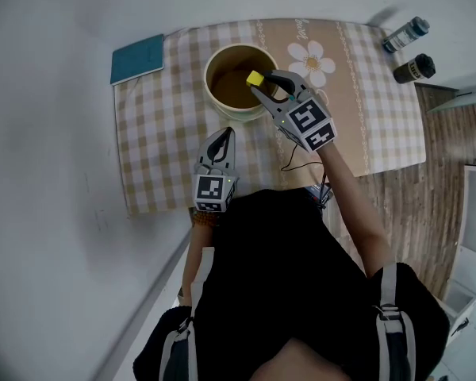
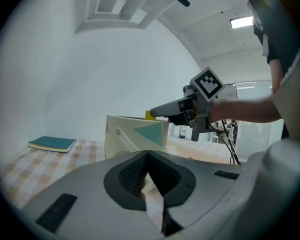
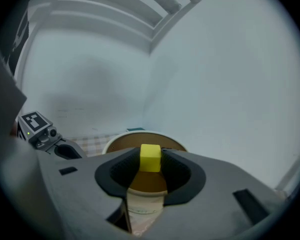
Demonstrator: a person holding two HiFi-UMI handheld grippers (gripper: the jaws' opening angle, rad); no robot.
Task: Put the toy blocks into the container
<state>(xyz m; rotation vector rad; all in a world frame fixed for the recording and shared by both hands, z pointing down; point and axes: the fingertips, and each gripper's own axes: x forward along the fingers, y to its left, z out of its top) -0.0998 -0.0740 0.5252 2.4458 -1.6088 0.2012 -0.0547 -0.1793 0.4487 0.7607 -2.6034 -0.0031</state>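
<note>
Gripping the yellow block (image 1: 255,78), the right claw (image 1: 260,86) hung over the container (image 1: 209,82), just 3 o'clock of its centre. The left claw (image 1: 221,136), shut and empty, lay at 7 o'clock.

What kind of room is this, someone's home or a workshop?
Probably a test room made to look homely: a checked tablecloth against a bare white wall, a wood-pattern floor, and a strip ceiling light.

The person's torso (image 1: 301,276) hides the table's (image 1: 151,133) near edge. The left gripper (image 2: 147,153) covers the container's (image 2: 122,139) base; the bottles' (image 1: 414,68) labels are too small to read.
</note>
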